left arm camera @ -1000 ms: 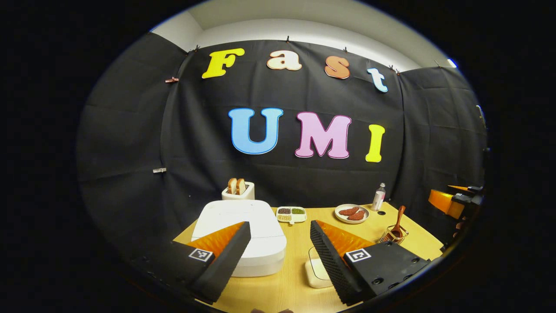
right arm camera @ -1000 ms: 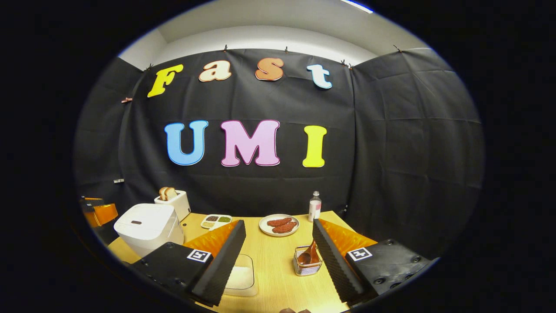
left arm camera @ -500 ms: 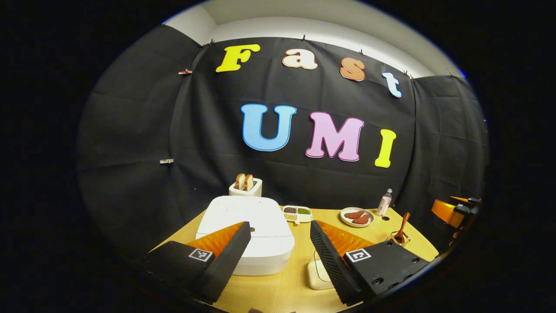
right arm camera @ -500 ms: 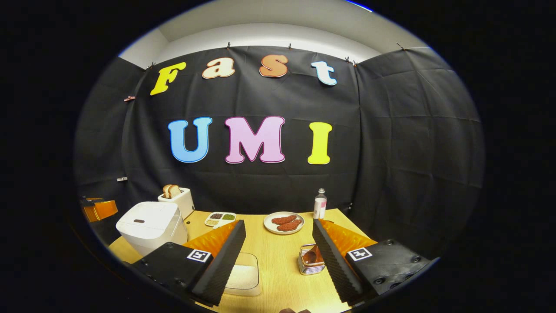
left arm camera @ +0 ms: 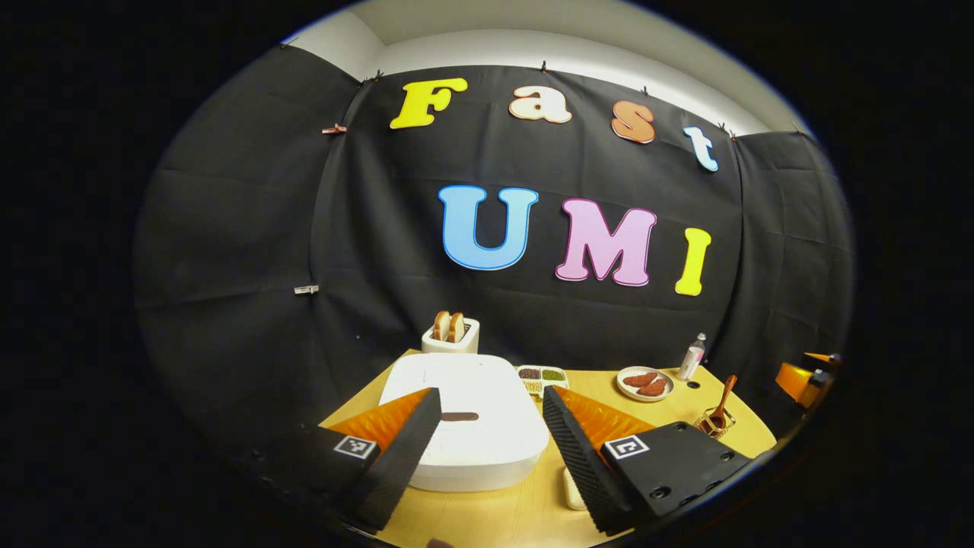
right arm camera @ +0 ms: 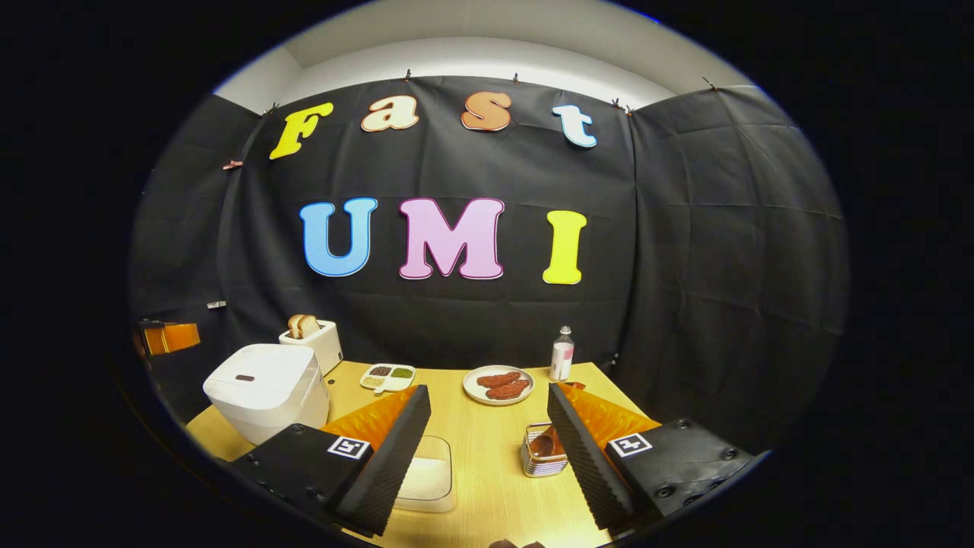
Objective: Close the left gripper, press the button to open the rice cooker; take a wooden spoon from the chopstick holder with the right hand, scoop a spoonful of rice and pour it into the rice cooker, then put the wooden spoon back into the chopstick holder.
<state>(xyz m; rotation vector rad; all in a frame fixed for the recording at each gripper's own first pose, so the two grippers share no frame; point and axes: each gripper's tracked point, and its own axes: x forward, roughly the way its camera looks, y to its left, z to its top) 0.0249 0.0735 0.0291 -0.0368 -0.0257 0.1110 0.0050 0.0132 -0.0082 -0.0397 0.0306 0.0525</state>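
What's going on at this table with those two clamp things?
A person holds a gripper in each hand over a wooden table. The left gripper, open, hovers by the closed white rice cooker, near the dark button on its lid. The right gripper, also open, points toward the wire chopstick holder with the wooden spoon in it. A container of rice sits nearby. Nothing is gripped yet.

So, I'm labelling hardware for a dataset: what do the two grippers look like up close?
Each has two wedge-shaped fingers with ribbed inner faces, on flat black mounts with screw holes and a square black-and-white marker: the left gripper and the right gripper alike. Orange ribbed panels back the fingers.
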